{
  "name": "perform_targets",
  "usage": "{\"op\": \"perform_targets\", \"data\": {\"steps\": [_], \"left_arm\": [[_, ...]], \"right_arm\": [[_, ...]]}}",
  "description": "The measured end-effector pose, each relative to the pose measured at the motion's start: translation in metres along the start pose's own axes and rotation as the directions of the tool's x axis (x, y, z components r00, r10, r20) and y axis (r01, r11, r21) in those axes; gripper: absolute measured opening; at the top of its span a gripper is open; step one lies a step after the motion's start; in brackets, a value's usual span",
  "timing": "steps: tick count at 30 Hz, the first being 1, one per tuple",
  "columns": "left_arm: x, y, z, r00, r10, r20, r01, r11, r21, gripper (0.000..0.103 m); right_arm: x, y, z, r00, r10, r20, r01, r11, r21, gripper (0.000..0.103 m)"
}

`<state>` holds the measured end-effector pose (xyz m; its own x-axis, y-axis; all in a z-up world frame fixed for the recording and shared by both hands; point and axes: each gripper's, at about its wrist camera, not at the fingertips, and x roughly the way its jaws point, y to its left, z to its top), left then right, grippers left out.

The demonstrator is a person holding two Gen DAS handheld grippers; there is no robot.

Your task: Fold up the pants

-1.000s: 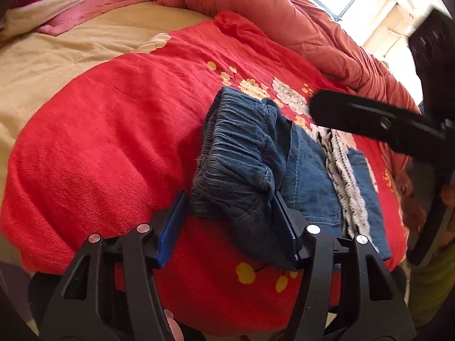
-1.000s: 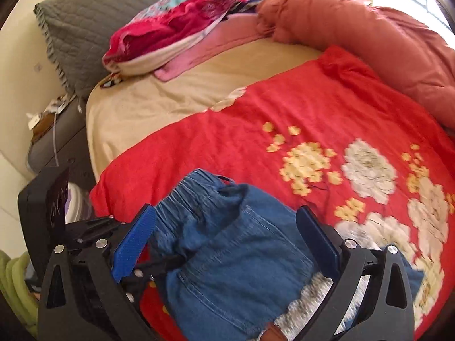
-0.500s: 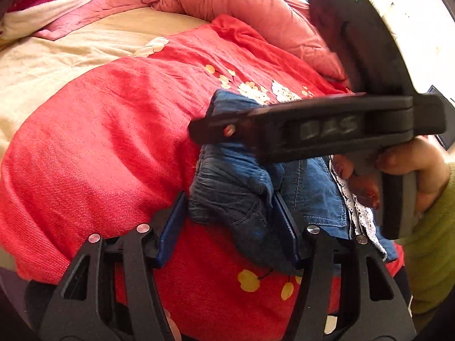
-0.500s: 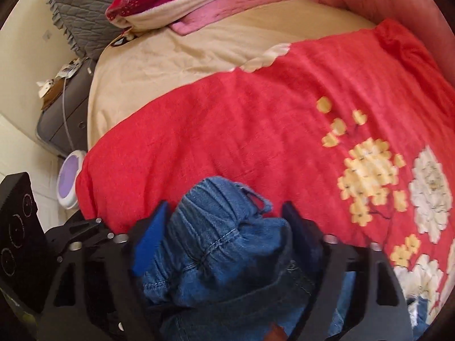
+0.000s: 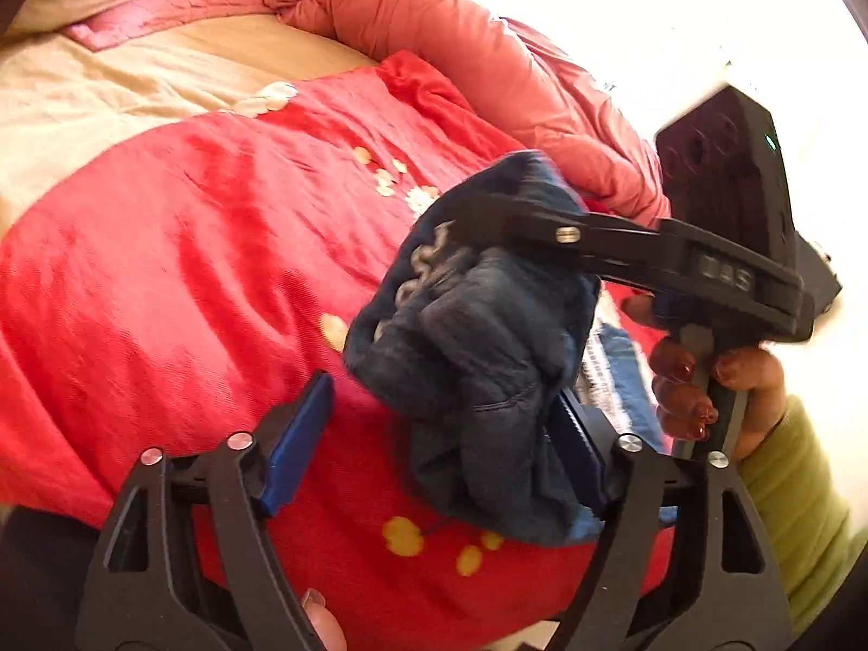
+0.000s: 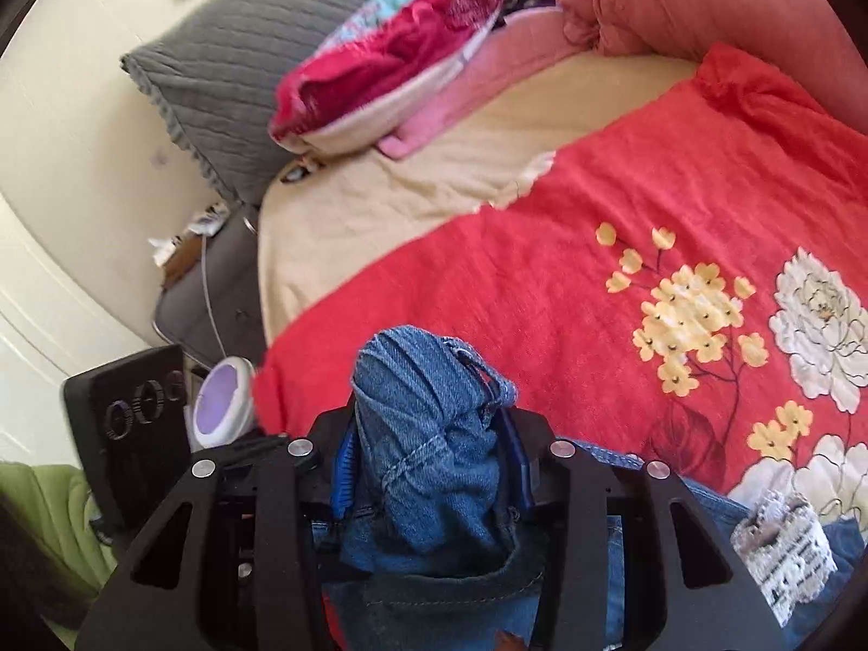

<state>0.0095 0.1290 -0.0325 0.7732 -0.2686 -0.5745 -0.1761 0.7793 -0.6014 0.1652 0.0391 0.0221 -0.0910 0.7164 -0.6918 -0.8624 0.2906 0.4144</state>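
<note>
The pants [image 5: 477, 347] are blue denim with a gathered waistband and frayed white cuffs [image 6: 781, 553]. They lie bunched on a red flowered blanket [image 5: 206, 249]. My right gripper [image 6: 428, 466] is shut on the bunched waistband [image 6: 423, 412] and holds it lifted above the blanket. It shows from the side in the left wrist view [image 5: 488, 217], held by a hand. My left gripper [image 5: 439, 450] is open, its blue pads wide apart, with the lower fold of denim lying between them against the right pad [image 5: 580, 450].
A rolled salmon quilt [image 5: 461, 38] lies along the far side of the bed. Pillows and folded bedding [image 6: 390, 59] sit at the headboard end. A grey nightstand [image 6: 211, 293] and a round white-purple device [image 6: 225, 401] stand beside the bed.
My right gripper has closed fully on the waistband and lifted it up off the blanket. My left gripper has stayed open in place under the denim.
</note>
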Motion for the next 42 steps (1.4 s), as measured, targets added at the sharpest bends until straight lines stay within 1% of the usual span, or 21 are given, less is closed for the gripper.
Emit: {"op": "perform_targets", "data": {"steps": [1,4,5,6,7,12,15,20,24,28,29,30,31,32,33,35,36,37,39,41,42], "left_arm": [[-0.001,-0.003,0.000,0.999,-0.035,-0.005,0.035,0.999,-0.018,0.072],[0.006,-0.014,0.002,0.994,-0.105,-0.034,0.104,0.994,-0.043,0.070],[0.009,-0.017,0.003,0.991,-0.124,-0.046,0.122,0.991,-0.049,0.059],[0.012,-0.024,0.004,0.986,-0.154,-0.067,0.151,0.987,-0.058,0.052],[0.014,-0.029,0.003,0.983,-0.165,-0.076,0.161,0.985,-0.061,0.048],[0.019,-0.065,0.003,0.982,-0.167,-0.088,0.167,0.986,-0.008,0.046],[0.024,-0.089,0.000,0.983,-0.156,-0.100,0.160,0.987,0.031,0.046],[0.037,-0.115,-0.003,0.983,-0.143,-0.119,0.151,0.986,0.069,0.046],[0.049,-0.132,-0.009,0.982,-0.131,-0.133,0.144,0.985,0.099,0.046],[0.056,-0.151,-0.018,0.974,-0.147,-0.172,0.171,0.976,0.133,0.046],[0.058,-0.154,-0.022,0.970,-0.154,-0.186,0.182,0.972,0.146,0.050],[0.059,-0.159,-0.026,0.963,-0.166,-0.211,0.202,0.966,0.162,0.052],[0.059,-0.160,-0.028,0.957,-0.178,-0.229,0.219,0.961,0.168,0.055],[0.059,-0.161,-0.031,0.945,-0.200,-0.260,0.248,0.954,0.167,0.055],[0.058,-0.160,-0.033,0.931,-0.226,-0.287,0.278,0.948,0.156,0.055],[0.053,-0.157,-0.034,0.916,-0.262,-0.304,0.313,0.940,0.133,0.055],[0.048,-0.154,-0.031,0.924,-0.252,-0.286,0.300,0.944,0.135,0.055],[0.044,-0.151,-0.027,0.939,-0.224,-0.260,0.269,0.951,0.153,0.055],[0.039,-0.148,-0.018,0.973,-0.122,-0.195,0.163,0.964,0.210,0.055],[0.044,-0.147,-0.014,0.986,-0.017,-0.165,0.060,0.964,0.258,0.055],[0.047,-0.148,-0.012,0.988,0.023,-0.150,0.020,0.960,0.281,0.055]], "right_arm": [[-0.010,0.000,-0.002,1.000,0.011,0.021,-0.011,1.000,0.004,0.041],[-0.031,0.002,-0.005,0.998,0.020,0.057,-0.020,1.000,-0.005,0.041],[-0.036,0.001,-0.005,0.998,0.019,0.065,-0.018,1.000,-0.008,0.041],[-0.042,0.001,-0.006,0.997,0.014,0.077,-0.014,1.000,-0.010,0.041],[-0.049,0.000,-0.007,0.996,0.010,0.087,-0.010,1.000,-0.006,0.041],[-0.085,-0.011,-0.023,0.988,0.006,0.153,-0.008,1.000,0.017,0.041],[-0.100,-0.020,-0.032,0.984,-0.003,0.179,-0.002,1.000,0.031,0.041],[-0.122,-0.037,-0.050,0.976,-0.015,0.219,0.002,0.998,0.059,0.041],[-0.137,-0.052,-0.066,0.969,-0.019,0.248,-0.007,0.995,0.103,0.045],[-0.152,-0.062,-0.085,0.960,-0.025,0.278,-0.016,0.989,0.146,0.052],[-0.158,-0.065,-0.091,0.956,-0.033,0.291,-0.011,0.989,0.149,0.055],[-0.163,-0.067,-0.098,0.951,-0.044,0.305,-0.005,0.987,0.158,0.063],[-0.169,-0.071,-0.106,0.946,-0.059,0.319,0.003,0.985,0.173,0.065],[-0.173,-0.073,-0.112,0.943,-0.086,0.323,0.026,0.983,0.184,0.065],[-0.177,-0.074,-0.118,0.940,-0.119,0.321,0.058,0.980,0.193,0.065],[-0.184,-0.077,-0.133,0.927,-0.210,0.309,0.147,0.966,0.214,0.065],[-0.187,-0.078,-0.138,0.922,-0.231,0.311,0.162,0.959,0.231,0.065],[-0.190,-0.078,-0.144,0.918,-0.246,0.310,0.173,0.954,0.246,0.065],[-0.193,-0.072,-0.151,0.905,-0.285,0.317,0.209,0.945,0.253,0.065],[-0.188,-0.061,-0.153,0.897,-0.321,0.303,0.256,0.938,0.235,0.066],[-0.183,-0.054,-0.153,0.892,-0.346,0.291,0.289,0.932,0.220,0.067]]}}
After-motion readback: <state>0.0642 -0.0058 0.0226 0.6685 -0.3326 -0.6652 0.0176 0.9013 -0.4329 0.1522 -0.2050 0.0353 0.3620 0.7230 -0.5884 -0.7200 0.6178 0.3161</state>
